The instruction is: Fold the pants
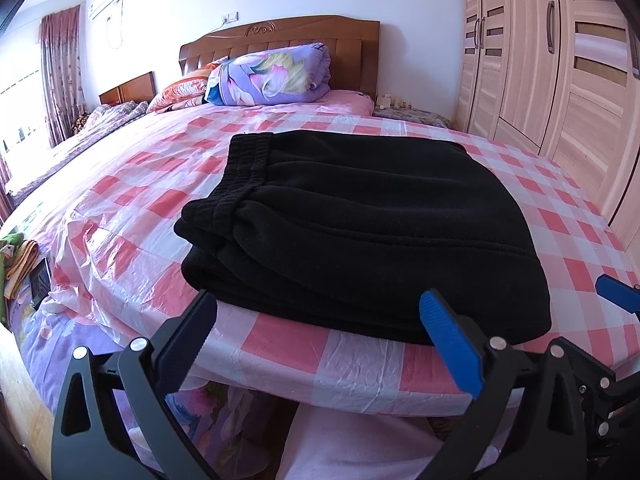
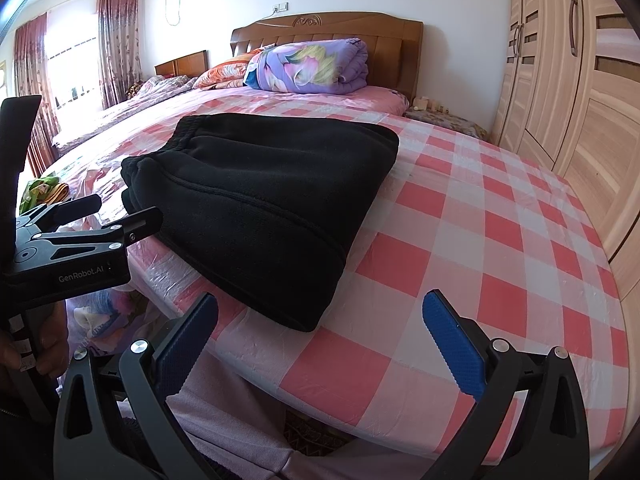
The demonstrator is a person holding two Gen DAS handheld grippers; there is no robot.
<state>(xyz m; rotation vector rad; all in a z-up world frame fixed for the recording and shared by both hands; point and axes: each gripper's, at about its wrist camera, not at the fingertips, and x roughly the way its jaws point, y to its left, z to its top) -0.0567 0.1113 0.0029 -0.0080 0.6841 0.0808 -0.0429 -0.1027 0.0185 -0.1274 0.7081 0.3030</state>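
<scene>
Folded pants (image 1: 360,224) lie on the bed (image 1: 560,224), quilt (image 1: 272,76) behind them.

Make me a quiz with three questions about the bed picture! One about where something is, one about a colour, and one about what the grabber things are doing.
1. Where do the pants lie?
A. on the checked sheet on the bed
B. on the floor
C. inside the wardrobe

2. What colour are the pants?
A. white
B. black
C. green

3. What is the left gripper doing?
A. squeezing the pants
B. holding a pillow
C. open, holding nothing

Answers:
1. A, the folded pile rests on the pink and white checked sheet, near its front edge.
2. B, the whole pile is black in both views.
3. C, its fingers stand wide apart just short of the pants, with nothing between them; the right gripper is open too.
</scene>
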